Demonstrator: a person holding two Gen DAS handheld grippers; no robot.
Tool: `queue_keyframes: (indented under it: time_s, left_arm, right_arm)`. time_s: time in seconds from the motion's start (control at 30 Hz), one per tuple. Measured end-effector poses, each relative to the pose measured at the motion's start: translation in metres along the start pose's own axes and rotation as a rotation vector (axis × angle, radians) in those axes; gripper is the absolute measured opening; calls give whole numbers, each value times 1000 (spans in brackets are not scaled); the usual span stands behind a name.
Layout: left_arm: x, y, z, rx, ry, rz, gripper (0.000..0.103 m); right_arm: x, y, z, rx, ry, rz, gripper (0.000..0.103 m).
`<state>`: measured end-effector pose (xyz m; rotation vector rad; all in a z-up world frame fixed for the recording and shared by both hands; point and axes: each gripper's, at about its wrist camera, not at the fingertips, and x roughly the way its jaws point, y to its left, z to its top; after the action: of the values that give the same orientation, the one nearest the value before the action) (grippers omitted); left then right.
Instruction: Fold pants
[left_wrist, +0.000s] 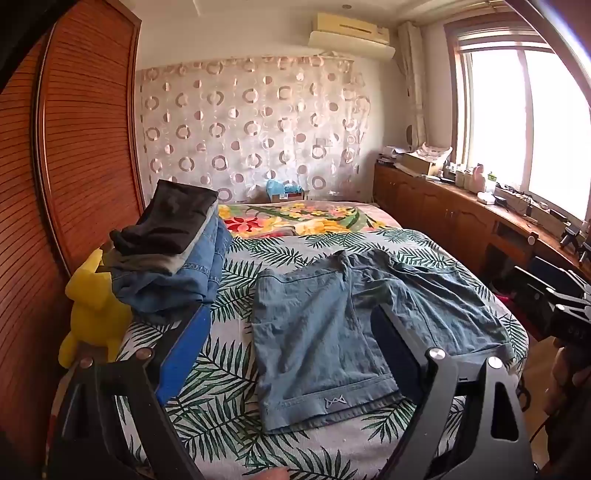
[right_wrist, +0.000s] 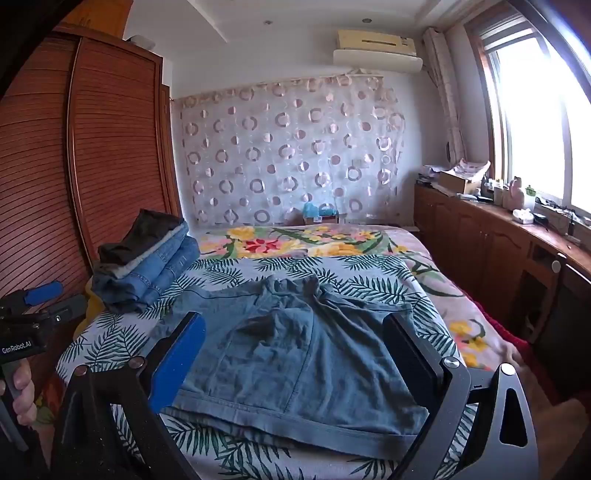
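Observation:
A pair of light blue denim shorts (left_wrist: 332, 325) lies spread flat on the leaf-print bed sheet (left_wrist: 229, 369), legs pointing toward me. It also shows in the right wrist view (right_wrist: 295, 362). My left gripper (left_wrist: 291, 317) is open and empty, hovering above the near left leg hem. My right gripper (right_wrist: 295, 325) is open and empty above the right leg. The left gripper's body shows at the left edge of the right wrist view (right_wrist: 33, 314).
A stack of folded jeans and dark clothes (left_wrist: 173, 251) sits on the bed's far left, next to a yellow plush toy (left_wrist: 96, 310). A wooden wardrobe (left_wrist: 74, 147) stands at left. A wooden cabinet (left_wrist: 461, 206) with clutter runs under the window at right.

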<state>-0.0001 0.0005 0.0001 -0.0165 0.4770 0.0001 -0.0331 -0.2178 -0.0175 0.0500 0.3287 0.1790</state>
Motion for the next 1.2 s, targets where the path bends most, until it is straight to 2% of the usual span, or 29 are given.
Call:
queue_keyframes:
  time_s: [1.2]
  left_arm:
    - [-10,-3,9,9,-12,4,89]
  right_arm:
    - [-2,2,0,-8,-21,12,97]
